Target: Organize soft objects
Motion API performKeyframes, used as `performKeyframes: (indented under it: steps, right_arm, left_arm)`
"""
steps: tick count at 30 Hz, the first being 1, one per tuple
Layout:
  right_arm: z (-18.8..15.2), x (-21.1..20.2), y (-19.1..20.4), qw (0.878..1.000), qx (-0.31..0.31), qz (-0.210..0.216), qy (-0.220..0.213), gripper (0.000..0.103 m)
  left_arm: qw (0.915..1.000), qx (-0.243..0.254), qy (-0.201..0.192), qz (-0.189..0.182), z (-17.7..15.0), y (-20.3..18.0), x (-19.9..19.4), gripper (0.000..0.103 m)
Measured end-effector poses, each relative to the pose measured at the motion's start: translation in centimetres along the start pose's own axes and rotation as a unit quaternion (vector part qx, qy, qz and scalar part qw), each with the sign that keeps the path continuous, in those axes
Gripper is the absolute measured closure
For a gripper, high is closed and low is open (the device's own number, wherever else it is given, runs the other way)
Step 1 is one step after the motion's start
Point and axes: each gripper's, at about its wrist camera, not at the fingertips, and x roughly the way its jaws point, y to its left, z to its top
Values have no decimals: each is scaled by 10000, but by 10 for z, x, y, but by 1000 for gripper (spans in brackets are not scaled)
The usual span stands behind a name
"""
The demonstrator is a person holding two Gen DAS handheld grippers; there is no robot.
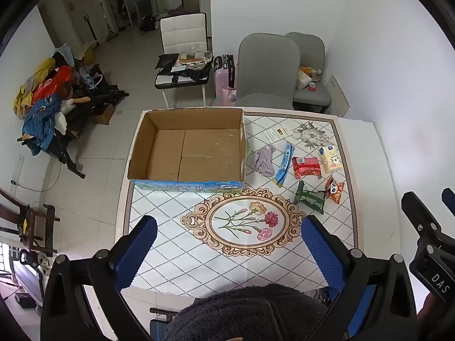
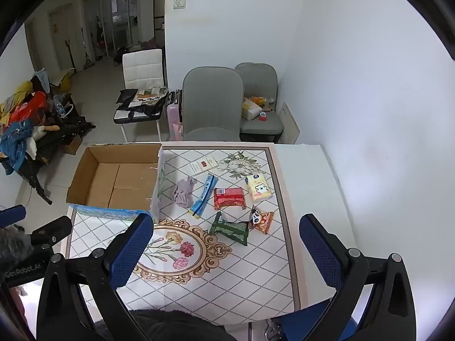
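An open, empty cardboard box (image 1: 186,147) (image 2: 113,182) stands on the table's far left. To its right lie a crumpled purple cloth (image 1: 264,160) (image 2: 183,191), a blue strip pack (image 1: 284,164) (image 2: 203,199), a red pack (image 1: 306,167) (image 2: 229,197), a yellow tissue pack (image 1: 330,160) (image 2: 258,189), a green pack (image 1: 310,197) (image 2: 230,228) and an orange panda pack (image 1: 335,189) (image 2: 260,218). My left gripper (image 1: 229,250) is open and empty above the table's near edge. My right gripper (image 2: 227,253) is open and empty, near the front right.
The table (image 1: 176,253) (image 2: 256,278) has a floral tile-pattern cover. White cards (image 1: 277,133) (image 2: 203,164) lie at the back. Two grey chairs (image 1: 267,71) (image 2: 212,105) stand behind the table, a white chair (image 1: 183,37) and a clothes pile (image 1: 45,105) farther left.
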Motion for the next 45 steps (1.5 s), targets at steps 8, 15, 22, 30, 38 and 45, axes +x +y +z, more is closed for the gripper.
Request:
performKeyframes:
  steps: [8,15,22,30,38,45]
  right_arm:
    - [-1,2,-3,9997,188,134,47,0]
    - [-4,0,-3,9994,261,221,103,0]
    - [-3,-3,-6,9992,302,239,45,0]
    - [0,-7,-6,9993,306,212,-74,0]
    - [0,-13,-2,9994,204,195,-185,0]
    - [0,-15,-3,9994,227,153,-204,0]
  left_arm:
    - [10000,52,-63,50,6,-7,-3,0]
    - [9997,105,-186,75,-4,-5,-11,0]
    - [9994,151,-290,105,-4,-4,-16,0]
    - [9992,83,-381,93,-6,-2,-22,0]
    - [9988,16,-479,117,-7,0,-26,0]
    - [9986,-23,-511,112,-9,1,-26,0]
